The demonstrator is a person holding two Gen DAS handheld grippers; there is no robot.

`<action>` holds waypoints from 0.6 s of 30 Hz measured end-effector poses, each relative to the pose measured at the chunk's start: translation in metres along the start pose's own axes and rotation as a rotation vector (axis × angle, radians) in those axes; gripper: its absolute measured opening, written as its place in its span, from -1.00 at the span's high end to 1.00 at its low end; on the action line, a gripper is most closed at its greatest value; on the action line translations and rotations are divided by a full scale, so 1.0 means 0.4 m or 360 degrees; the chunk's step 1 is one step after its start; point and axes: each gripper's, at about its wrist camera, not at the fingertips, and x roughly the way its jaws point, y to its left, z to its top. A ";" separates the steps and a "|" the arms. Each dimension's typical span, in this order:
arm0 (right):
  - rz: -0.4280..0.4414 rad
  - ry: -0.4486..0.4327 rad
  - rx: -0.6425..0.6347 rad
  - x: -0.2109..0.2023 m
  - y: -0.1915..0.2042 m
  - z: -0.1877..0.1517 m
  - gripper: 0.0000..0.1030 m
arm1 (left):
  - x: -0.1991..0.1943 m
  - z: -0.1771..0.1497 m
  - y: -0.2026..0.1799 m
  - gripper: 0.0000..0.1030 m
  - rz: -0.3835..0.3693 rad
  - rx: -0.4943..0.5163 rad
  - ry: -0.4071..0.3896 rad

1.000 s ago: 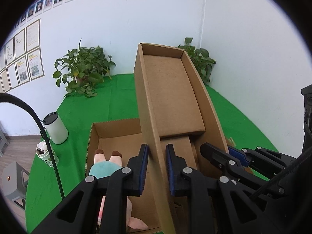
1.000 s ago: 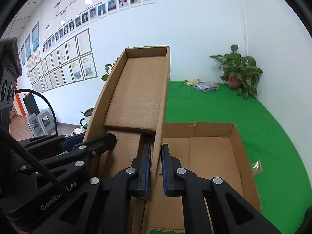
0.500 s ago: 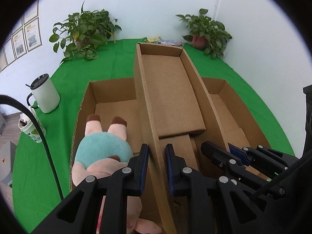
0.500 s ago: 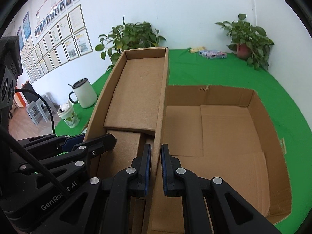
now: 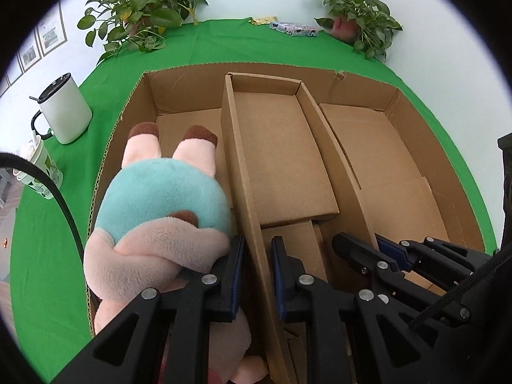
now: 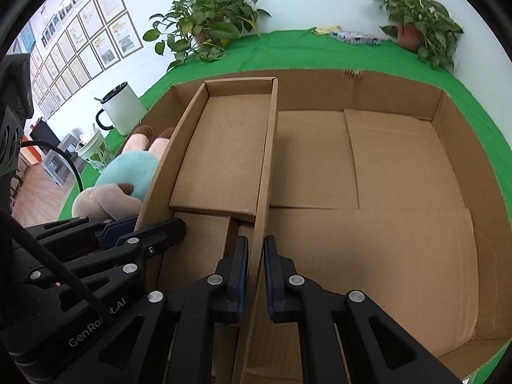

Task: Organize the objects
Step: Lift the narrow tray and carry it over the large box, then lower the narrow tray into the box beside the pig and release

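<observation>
Cardboard makes up the narrow tray [image 5: 281,147], which sits inside a big open box [image 6: 448,118] on the green table [image 5: 48,256]. The left tongs [image 5: 257,275] pinch the tray's left wall and the right tongs [image 6: 255,275] pinch its right wall, each with one finger inside and one outside. A plush pig [image 5: 160,217] in a teal top lies in the box just left of the tray, touching the left tongs. Beyond the box stand a white mug [image 5: 65,108] and two potted plants [image 6: 208,35].
</observation>
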 end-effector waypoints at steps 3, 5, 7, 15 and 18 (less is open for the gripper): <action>0.0002 0.0005 -0.0016 0.005 0.007 -0.003 0.87 | -0.010 0.002 0.007 0.62 -0.0011 0.0002 0.0022; 0.0000 0.0005 -0.0038 -0.005 0.008 -0.003 0.89 | -0.027 0.000 0.015 0.60 -0.0034 -0.0011 0.0016; -0.0037 0.0001 -0.0090 -0.002 0.024 -0.004 0.89 | -0.055 -0.003 0.027 0.60 -0.0066 -0.0049 -0.0029; -0.0140 0.0059 -0.0158 0.012 0.058 -0.016 0.87 | -0.158 -0.043 0.072 0.60 -0.0018 -0.0059 -0.0194; -0.0149 0.0085 -0.0181 0.028 0.059 -0.019 0.86 | -0.175 -0.055 0.084 0.60 0.0000 -0.0076 -0.0241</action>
